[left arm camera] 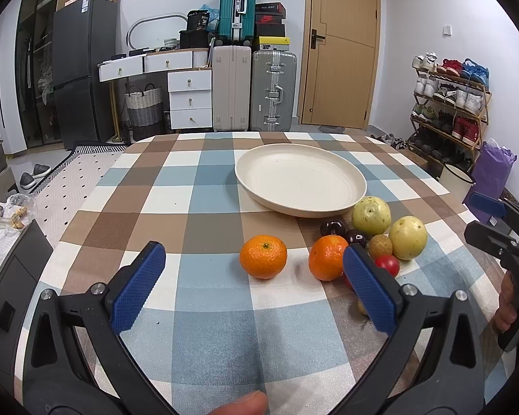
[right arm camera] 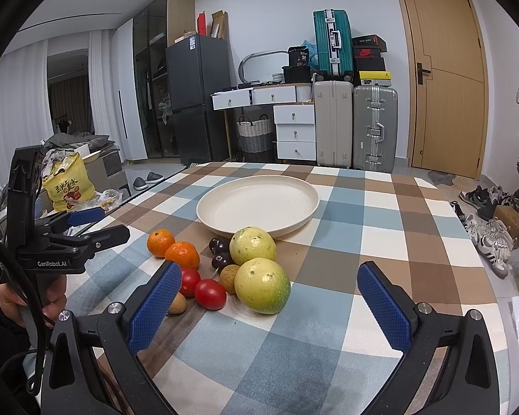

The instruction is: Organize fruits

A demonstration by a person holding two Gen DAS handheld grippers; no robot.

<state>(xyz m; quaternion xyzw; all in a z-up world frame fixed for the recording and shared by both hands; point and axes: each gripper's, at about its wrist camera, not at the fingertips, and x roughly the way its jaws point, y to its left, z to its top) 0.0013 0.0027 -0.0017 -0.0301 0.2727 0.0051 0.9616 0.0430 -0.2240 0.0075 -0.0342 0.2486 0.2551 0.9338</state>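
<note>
A cream plate [left arm camera: 256, 169] [right arm camera: 211, 207] lies empty on the checked tablecloth. In front of it is a cluster of fruit: two oranges [left arm camera: 263, 256] [left arm camera: 327, 257] [right arm camera: 160, 242] [right arm camera: 182, 254], two yellow-green guavas [left arm camera: 371, 215] [left arm camera: 407, 237] [right arm camera: 252, 245] [right arm camera: 262, 285], dark plums [left arm camera: 333, 227] [right arm camera: 221, 261], red tomatoes [left arm camera: 388, 265] [right arm camera: 210, 294] and small brown longans [left arm camera: 380, 246] [right arm camera: 229, 278]. My left gripper [left arm camera: 254, 278] is open, the nearest orange between its fingers' line. My right gripper [right arm camera: 270, 302] is open around the near guava, a little behind it.
The table's right edge [right arm camera: 481, 276] drops to a floor with shoes. A yellow bag [right arm camera: 67, 181] and clutter sit left of the table. Suitcases [left arm camera: 252, 90] and drawers stand behind. The left gripper also shows in the right wrist view [right arm camera: 97, 224].
</note>
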